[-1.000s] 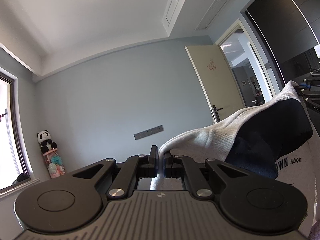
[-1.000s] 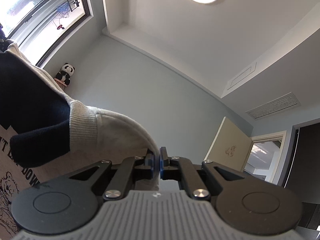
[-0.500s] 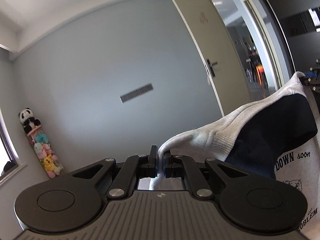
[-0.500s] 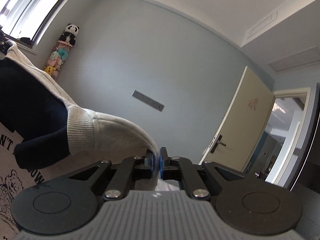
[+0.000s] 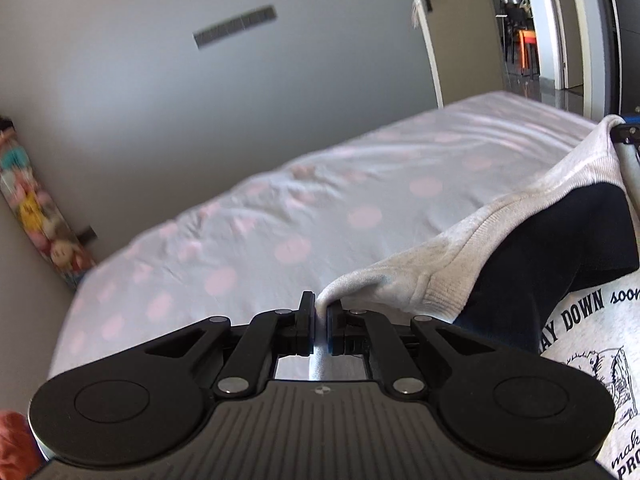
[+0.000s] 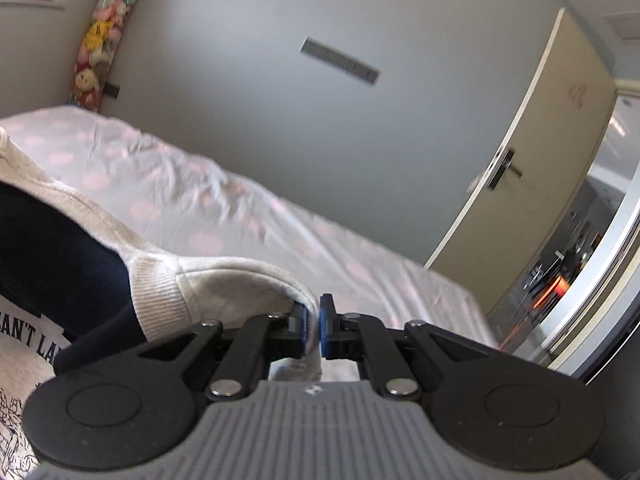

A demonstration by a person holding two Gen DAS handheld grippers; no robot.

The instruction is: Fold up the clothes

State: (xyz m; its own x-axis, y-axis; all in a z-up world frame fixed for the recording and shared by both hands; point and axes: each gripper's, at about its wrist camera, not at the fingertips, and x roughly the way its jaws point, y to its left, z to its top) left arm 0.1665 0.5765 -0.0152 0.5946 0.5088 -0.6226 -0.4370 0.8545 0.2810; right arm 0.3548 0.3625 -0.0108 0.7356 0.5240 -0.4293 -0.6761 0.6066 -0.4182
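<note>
A light grey sweatshirt (image 5: pixel 460 248) with a ribbed hem, dark navy inside and black printed lettering hangs stretched between my two grippers above the bed. My left gripper (image 5: pixel 319 326) is shut on one corner of its hem. My right gripper (image 6: pixel 313 330) is shut on the other corner, and the sweatshirt (image 6: pixel 208 280) runs off to its left there. The right gripper's tip also shows at the far right edge of the left wrist view (image 5: pixel 628 134). The lower body of the sweatshirt is out of sight.
A bed (image 5: pixel 280 216) with a pale sheet with pink dots lies ahead and below, also in the right wrist view (image 6: pixel 208 200). A grey wall is behind it. A stack of plush toys (image 5: pixel 36 220) stands in the left corner. An open door (image 6: pixel 532 168) is at right.
Both grippers have tipped forward and down with the sweatshirt still held: the ceiling and light have left the view and the bed has come into sight.
</note>
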